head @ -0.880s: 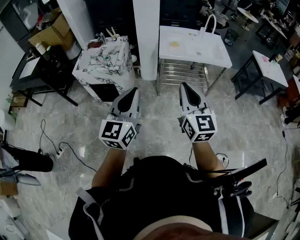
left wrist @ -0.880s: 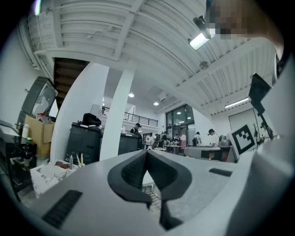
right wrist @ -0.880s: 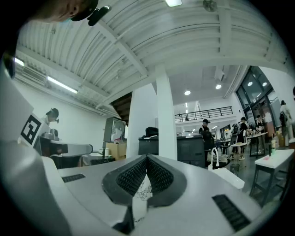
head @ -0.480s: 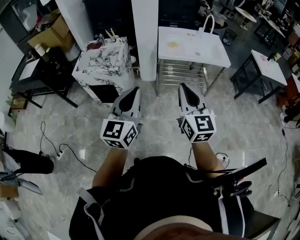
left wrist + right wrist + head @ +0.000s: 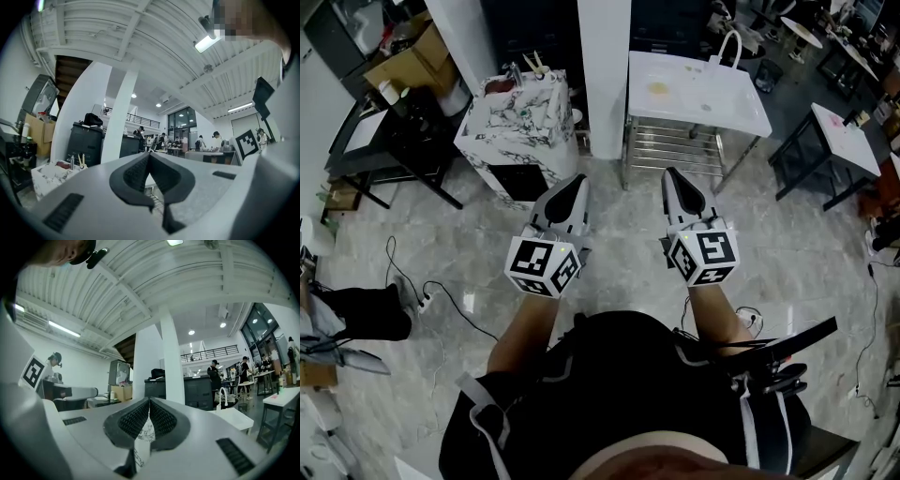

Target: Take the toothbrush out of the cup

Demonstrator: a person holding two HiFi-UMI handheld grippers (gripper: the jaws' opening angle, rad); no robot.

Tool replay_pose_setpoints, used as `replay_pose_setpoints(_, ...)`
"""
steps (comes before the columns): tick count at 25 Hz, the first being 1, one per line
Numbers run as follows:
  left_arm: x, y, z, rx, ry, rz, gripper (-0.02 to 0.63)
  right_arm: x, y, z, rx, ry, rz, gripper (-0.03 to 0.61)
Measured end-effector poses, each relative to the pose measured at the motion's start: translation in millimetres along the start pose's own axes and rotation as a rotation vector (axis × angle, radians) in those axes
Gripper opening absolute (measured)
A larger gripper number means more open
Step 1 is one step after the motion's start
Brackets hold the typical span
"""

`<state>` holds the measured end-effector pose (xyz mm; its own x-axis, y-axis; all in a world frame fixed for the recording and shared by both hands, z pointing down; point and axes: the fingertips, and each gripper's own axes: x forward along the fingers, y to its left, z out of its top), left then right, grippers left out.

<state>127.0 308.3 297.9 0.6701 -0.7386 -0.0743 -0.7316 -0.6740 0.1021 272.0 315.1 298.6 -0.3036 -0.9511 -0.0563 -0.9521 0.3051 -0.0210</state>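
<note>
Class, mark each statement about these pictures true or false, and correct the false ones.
1. The left gripper and the right gripper are both shut. True.
2. The left gripper touches the marbled counter. False: it hangs short of it, above the floor.
3. In the head view, the marbled counter stands left of the white pillar. True.
4. Solid drawers sit under the white table. False: a wire shelf sits there.
5. The right gripper holds a toothbrush. False: its jaws hold nothing; the pale toothbrushes stand at the counter's far end.
</note>
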Motion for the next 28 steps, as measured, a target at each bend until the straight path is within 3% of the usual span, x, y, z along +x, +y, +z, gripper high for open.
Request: replay_pose_setpoints(28,-97.2,154.7,8.4,-0.002,-0.037,0.117,0.003,102.5,155.0,-15.4,-0.045,0.012,0.12,0.023)
